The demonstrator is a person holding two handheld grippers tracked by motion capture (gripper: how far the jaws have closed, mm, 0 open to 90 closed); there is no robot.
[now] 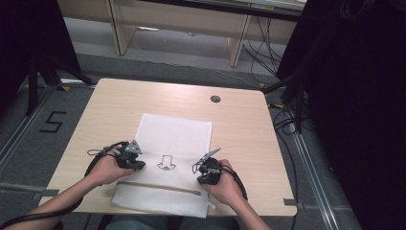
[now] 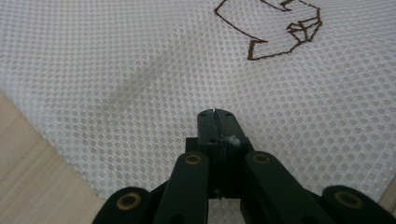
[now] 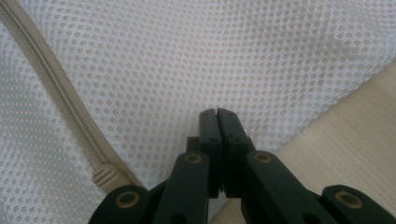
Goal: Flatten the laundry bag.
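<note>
While both press down: mesh laundry bag (image 1: 174, 139) flat on table (image 1: 244, 124).
Left gripper (image 2: 217, 114): pressed together, perhaps pinching mesh.
Right gripper (image 3: 217, 113): pressed together, near zipper (image 3: 56, 93).

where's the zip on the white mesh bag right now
In the high view the beige zip runs across the white mesh laundry bag near the table's near edge, between both grippers.

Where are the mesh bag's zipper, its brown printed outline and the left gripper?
zipper (image 3: 60, 100), right gripper view, on its beige teeth.
brown printed outline (image 2: 280, 35), left gripper view, on its lower line.
left gripper (image 2: 216, 113), left gripper view, at its shut fingertips.
</note>
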